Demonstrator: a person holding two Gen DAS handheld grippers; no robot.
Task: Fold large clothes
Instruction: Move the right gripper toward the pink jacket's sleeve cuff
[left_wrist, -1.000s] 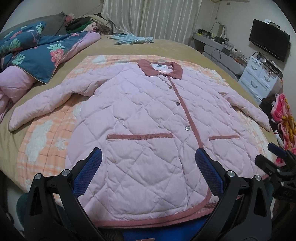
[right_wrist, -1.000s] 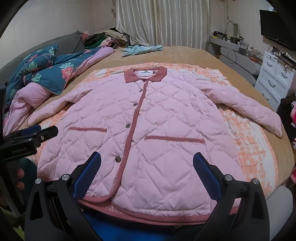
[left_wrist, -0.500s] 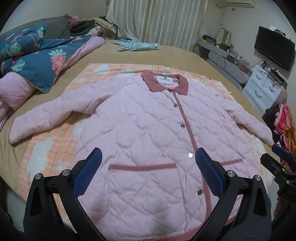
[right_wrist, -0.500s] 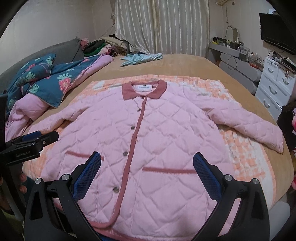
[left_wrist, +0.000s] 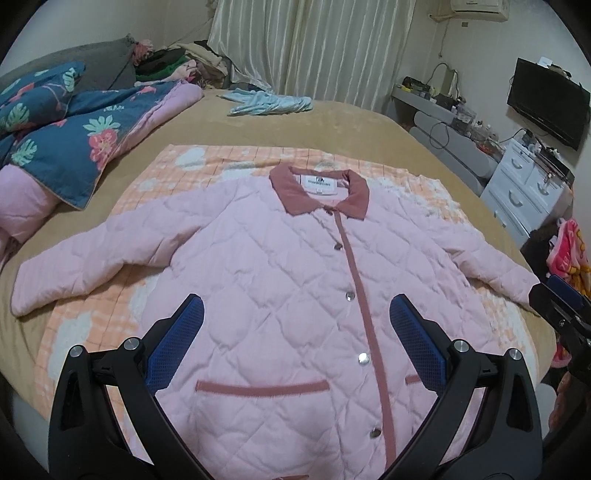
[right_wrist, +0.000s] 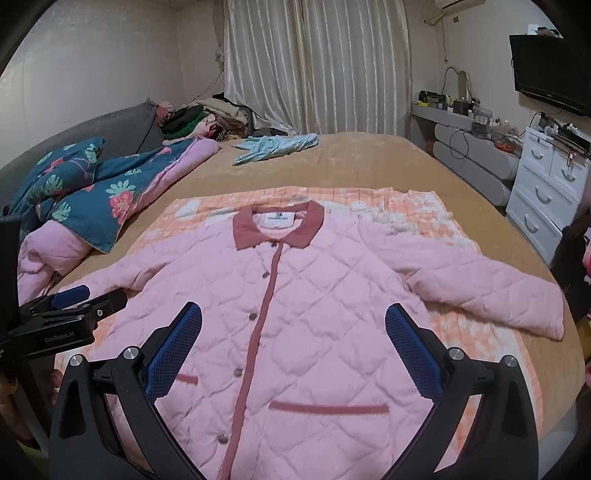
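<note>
A pink quilted jacket (left_wrist: 280, 280) with a dusty-red collar, placket and pocket trims lies flat, buttoned and face up, sleeves spread, on an orange checked blanket (left_wrist: 229, 158) on the bed. It also shows in the right wrist view (right_wrist: 317, 306). My left gripper (left_wrist: 295, 314) is open and empty, held above the jacket's lower front. My right gripper (right_wrist: 293, 321) is open and empty above the lower front too. Each gripper shows at the edge of the other's view: the right (left_wrist: 565, 306), the left (right_wrist: 70, 310).
A tan bed cover (right_wrist: 354, 162) carries a blue floral duvet (left_wrist: 74, 144) at the left and a light blue garment (left_wrist: 269, 103) at the back. A clothes pile (right_wrist: 207, 118) lies by the curtains. White drawers (right_wrist: 543, 199) and a wall TV (left_wrist: 546, 103) are on the right.
Both grippers have risen and drawn back from the hem, so the jacket sits lower and farther in both views. The jacket has not moved. Both grippers stay open.
</note>
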